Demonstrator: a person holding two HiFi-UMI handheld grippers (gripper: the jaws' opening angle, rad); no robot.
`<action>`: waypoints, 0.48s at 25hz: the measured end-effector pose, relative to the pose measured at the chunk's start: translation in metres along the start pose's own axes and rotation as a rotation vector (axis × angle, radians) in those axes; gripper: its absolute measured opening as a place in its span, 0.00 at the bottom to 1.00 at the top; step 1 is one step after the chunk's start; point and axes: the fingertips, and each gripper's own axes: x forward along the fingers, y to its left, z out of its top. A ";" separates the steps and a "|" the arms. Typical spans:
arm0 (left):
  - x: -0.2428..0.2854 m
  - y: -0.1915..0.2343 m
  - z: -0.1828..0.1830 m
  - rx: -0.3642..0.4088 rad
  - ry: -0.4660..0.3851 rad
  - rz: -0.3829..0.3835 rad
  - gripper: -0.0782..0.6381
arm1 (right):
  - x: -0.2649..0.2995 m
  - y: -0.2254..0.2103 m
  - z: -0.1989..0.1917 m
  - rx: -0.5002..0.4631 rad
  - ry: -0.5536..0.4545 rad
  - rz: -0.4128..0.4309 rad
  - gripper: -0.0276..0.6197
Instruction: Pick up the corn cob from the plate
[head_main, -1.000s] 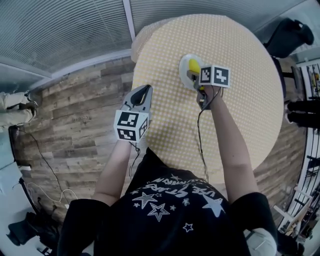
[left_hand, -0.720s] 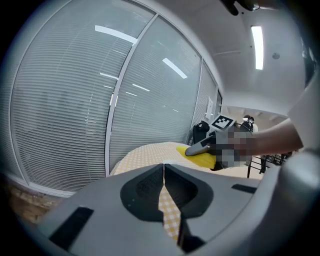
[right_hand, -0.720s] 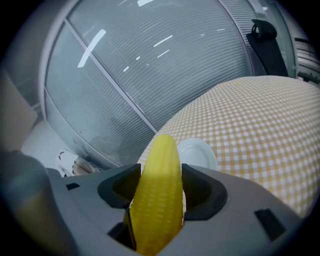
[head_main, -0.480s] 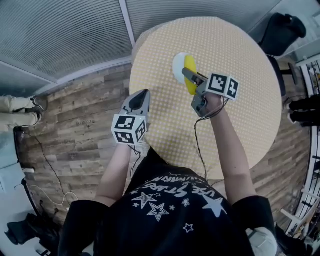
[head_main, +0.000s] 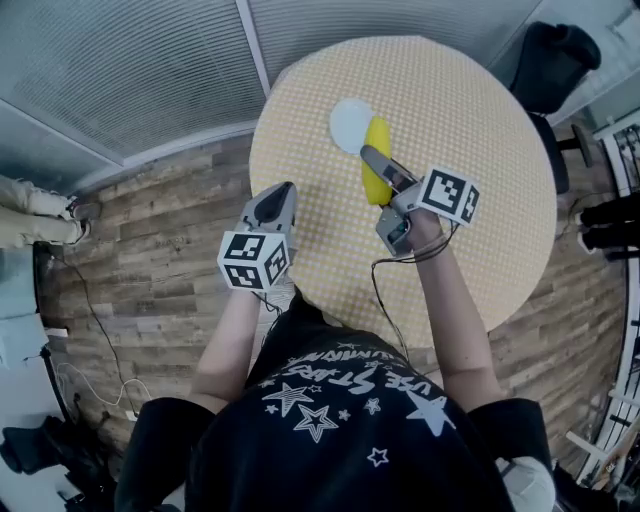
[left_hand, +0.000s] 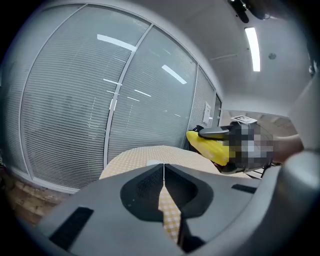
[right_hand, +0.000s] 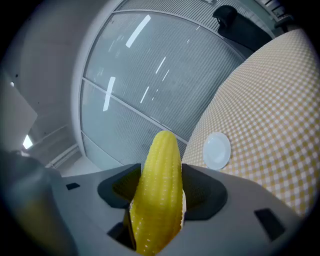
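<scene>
Here, right gripper (right_hand: 160, 175) fingers clamp the corn cob (head_main: 376, 172) — left gripper (left_hand: 163, 167) fingers together, empty.

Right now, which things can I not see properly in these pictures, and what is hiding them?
- Right gripper view: the lower end of the corn cob is hidden between the jaws of the right tool.
- Left gripper view: the plate is mostly behind the shut left tool.
- Head view: the person's right arm covers part of the near edge of the table.

soft, even indoor light; ceiling strips (left_hand: 252, 42) glare on glass (left_hand: 75, 100); fisheye edges dark, bent.
</scene>
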 end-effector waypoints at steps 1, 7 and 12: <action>-0.004 -0.009 -0.003 -0.002 0.002 -0.001 0.13 | -0.009 0.002 -0.003 0.002 -0.003 0.006 0.45; -0.036 -0.060 -0.019 0.003 0.005 0.013 0.13 | -0.065 0.009 -0.016 0.032 -0.031 0.069 0.45; -0.064 -0.098 -0.028 0.024 -0.009 0.035 0.13 | -0.113 0.012 -0.036 -0.005 -0.024 0.115 0.45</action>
